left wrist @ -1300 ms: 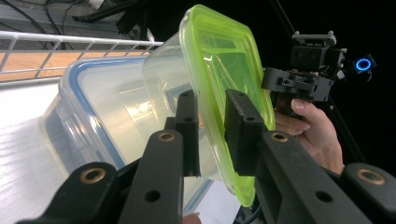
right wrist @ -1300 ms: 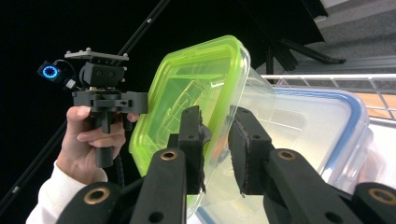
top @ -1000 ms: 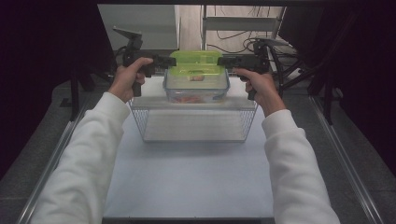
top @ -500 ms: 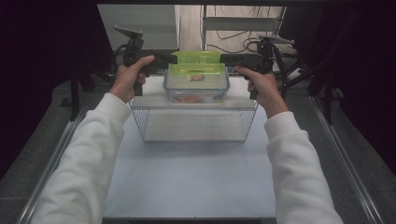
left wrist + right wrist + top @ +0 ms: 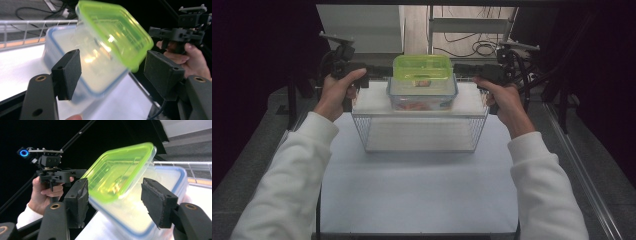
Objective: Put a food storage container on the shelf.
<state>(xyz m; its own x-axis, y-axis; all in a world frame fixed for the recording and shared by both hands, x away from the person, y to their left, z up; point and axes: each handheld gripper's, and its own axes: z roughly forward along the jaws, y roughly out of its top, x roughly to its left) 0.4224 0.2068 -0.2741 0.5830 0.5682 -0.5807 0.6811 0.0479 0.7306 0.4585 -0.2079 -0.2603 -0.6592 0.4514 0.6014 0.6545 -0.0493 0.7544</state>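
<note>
Item under handling: a clear plastic food container with a blue-trimmed rim (image 5: 422,95), stacked with a smaller container closed by a translucent lime-green lid (image 5: 422,68). The stack sits on the white top panel of a wire-mesh rack (image 5: 419,131), at the far middle of the pale worktop (image 5: 412,195). Reddish contents show through the lower container's wall; their nature cannot be told.

Left gripper (image 5: 381,73): held at the left end of the stack, level with the green lid. In the left gripper view its fingers (image 5: 67,72) stand apart, one on each side of the containers, with no pad seen pressing on plastic. Condition: open.

Right gripper (image 5: 461,70): held at the right end, mirror to the left. In the right gripper view its fingers (image 5: 160,203) likewise stand apart, framing the green lid and the blue rim behind it, with clear air on both sides. Condition: open.

Assessment of progress: the stack rests squarely on the rack top, with both grippers at its ends and neither bearing on it. Judged from this arrangement, the containers are supported by the rack alone. Whether this is a placement just completed or a two-handed pickup about to start cannot be settled from the frames. Outstanding either way: closing on the ends to lift, or drawing both grippers clear outward without nudging the lid.
</note>
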